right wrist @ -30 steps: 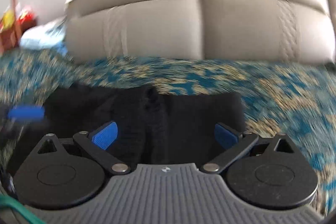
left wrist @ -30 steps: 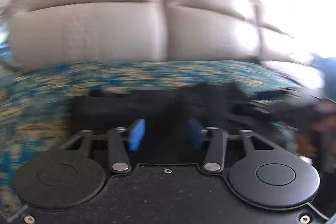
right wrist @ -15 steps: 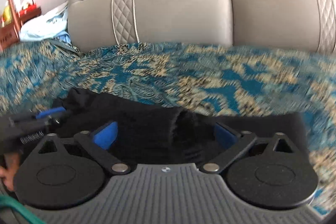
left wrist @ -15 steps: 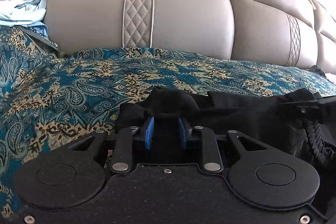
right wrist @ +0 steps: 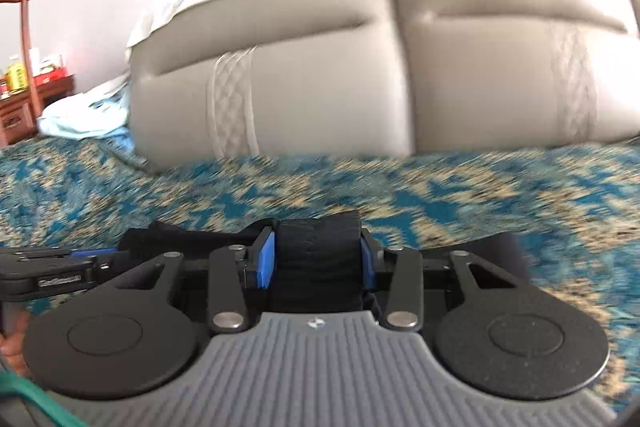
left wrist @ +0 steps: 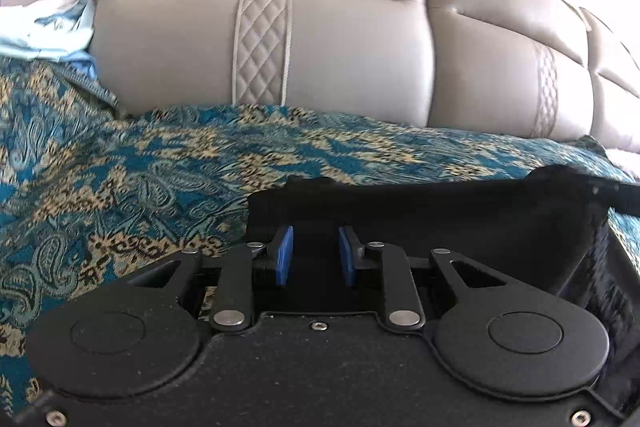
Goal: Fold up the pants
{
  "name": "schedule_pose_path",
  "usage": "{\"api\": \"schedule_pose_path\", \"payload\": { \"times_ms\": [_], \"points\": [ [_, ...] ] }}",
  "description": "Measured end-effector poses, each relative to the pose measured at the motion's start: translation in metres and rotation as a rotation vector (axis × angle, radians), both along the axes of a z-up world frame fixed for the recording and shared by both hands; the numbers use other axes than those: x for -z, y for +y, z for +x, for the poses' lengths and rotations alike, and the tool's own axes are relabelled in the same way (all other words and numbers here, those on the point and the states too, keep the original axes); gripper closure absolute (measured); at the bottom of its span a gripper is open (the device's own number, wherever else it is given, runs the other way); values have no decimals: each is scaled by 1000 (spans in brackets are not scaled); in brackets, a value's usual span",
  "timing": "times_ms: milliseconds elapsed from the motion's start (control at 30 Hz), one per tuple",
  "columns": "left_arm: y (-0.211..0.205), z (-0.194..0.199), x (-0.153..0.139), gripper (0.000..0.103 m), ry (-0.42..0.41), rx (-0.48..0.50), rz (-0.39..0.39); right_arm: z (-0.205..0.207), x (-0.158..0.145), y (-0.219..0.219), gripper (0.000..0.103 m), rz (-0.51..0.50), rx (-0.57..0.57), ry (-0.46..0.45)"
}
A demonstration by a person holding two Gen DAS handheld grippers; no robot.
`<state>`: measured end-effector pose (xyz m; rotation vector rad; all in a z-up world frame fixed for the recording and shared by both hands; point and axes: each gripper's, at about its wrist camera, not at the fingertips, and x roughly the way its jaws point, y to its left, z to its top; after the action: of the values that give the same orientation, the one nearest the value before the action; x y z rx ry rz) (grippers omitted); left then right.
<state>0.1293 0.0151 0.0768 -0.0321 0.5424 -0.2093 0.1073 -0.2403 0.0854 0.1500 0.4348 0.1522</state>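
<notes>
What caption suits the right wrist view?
Right hand-held gripper clamps bunched black pants over the teal patterned bedspread.

The left gripper (left wrist: 313, 255) holds its blue pads narrowly apart; the right gripper (right wrist: 318, 257) pinches black cloth between its pads.

Black left gripper (left wrist: 312, 255), grey-ribbed right gripper (right wrist: 318, 259), blue pads.

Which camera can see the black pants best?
The left wrist view. There the pants spread wide across the blue bedspread, past the left gripper. The right wrist view shows mostly a bunched fold squeezed in the right gripper.
</notes>
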Motion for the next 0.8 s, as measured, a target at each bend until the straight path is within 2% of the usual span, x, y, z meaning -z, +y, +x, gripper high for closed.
{"api": "schedule_pose_path", "payload": {
  "times_ms": [167,267,300,367,467,533,700,800],
  "points": [
    [-23,-1,3,79,-17,44,45,-20,-4,-16,58,-110,211,-68],
    [-35,6,10,76,-7,41,62,-17,-1,-31,56,-145,324,-22],
    [-38,9,12,75,-3,39,70,-15,1,-35,51,-150,343,0],
    [-44,12,16,74,-5,34,95,-4,8,-42,35,-168,350,73],
    [-47,14,17,72,-17,33,116,4,15,-53,21,-132,364,122],
    [-45,17,14,72,-8,28,107,2,15,-59,17,-109,365,99],
    [-44,30,3,70,-21,25,106,-13,2,-76,0,-12,365,-21],
    [-47,44,4,68,9,19,105,-5,2,-82,0,-11,335,32]
  ]
}}
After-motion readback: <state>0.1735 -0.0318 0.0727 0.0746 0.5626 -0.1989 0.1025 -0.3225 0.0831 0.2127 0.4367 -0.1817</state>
